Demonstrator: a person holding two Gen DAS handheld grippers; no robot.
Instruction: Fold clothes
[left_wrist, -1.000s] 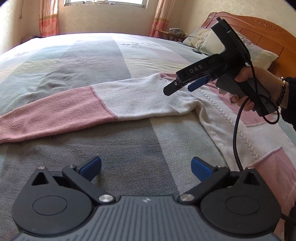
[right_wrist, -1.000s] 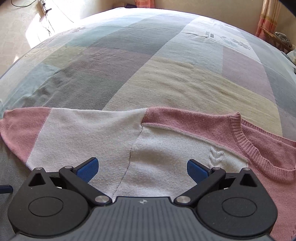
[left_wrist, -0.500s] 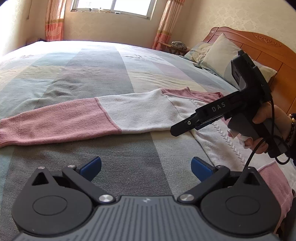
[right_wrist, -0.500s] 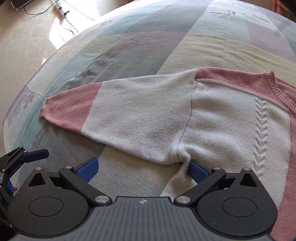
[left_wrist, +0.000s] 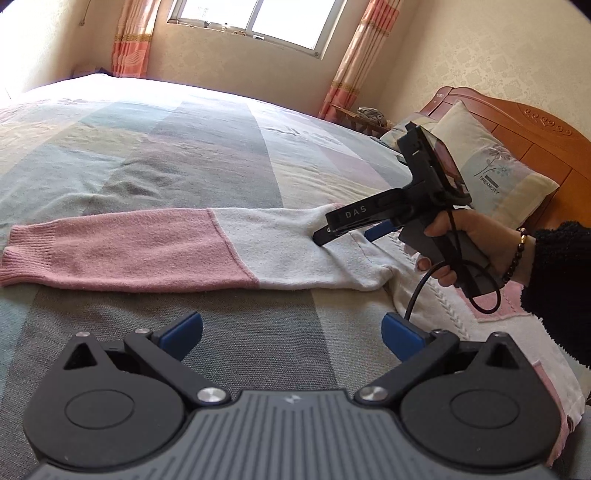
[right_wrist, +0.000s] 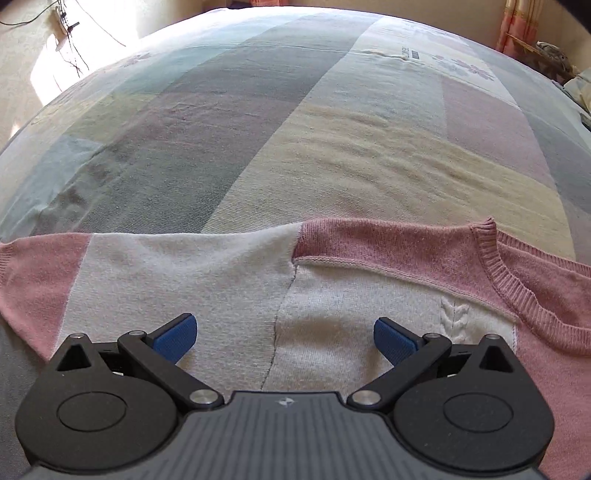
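A pink and white sweater (left_wrist: 280, 254) lies flat on the bed (left_wrist: 155, 155), spread over a quilt of grey, green and cream patches. One sleeve (left_wrist: 122, 258) stretches straight out across the quilt, white near the shoulder and pink toward the cuff, which sits well away from the body of the garment. The left hand-held gripper (left_wrist: 291, 334) hangs low over bare quilt just short of that sleeve, its blue pads wide apart with nothing between them. The right hand-held gripper (right_wrist: 284, 338) hovers over the white shoulder area, also released, its jaws spread on either side of the sleeve seam (right_wrist: 284, 295); whether the pads touch the knit I cannot tell. In the right wrist view the pink yoke and the ribbed neckline (right_wrist: 509, 273) run off to the right, with a small cable pattern (right_wrist: 454, 314) just below them. From the left wrist view, a hand (left_wrist: 447, 247) in a dark fuzzy sleeve, a beaded bracelet at the wrist, grips the right tool's handle, and a black cable loops down from it. Pillows (left_wrist: 491, 170) lean against a wooden headboard (left_wrist: 546, 133), and striped curtains frame a bright window (left_wrist: 255, 18) beyond.
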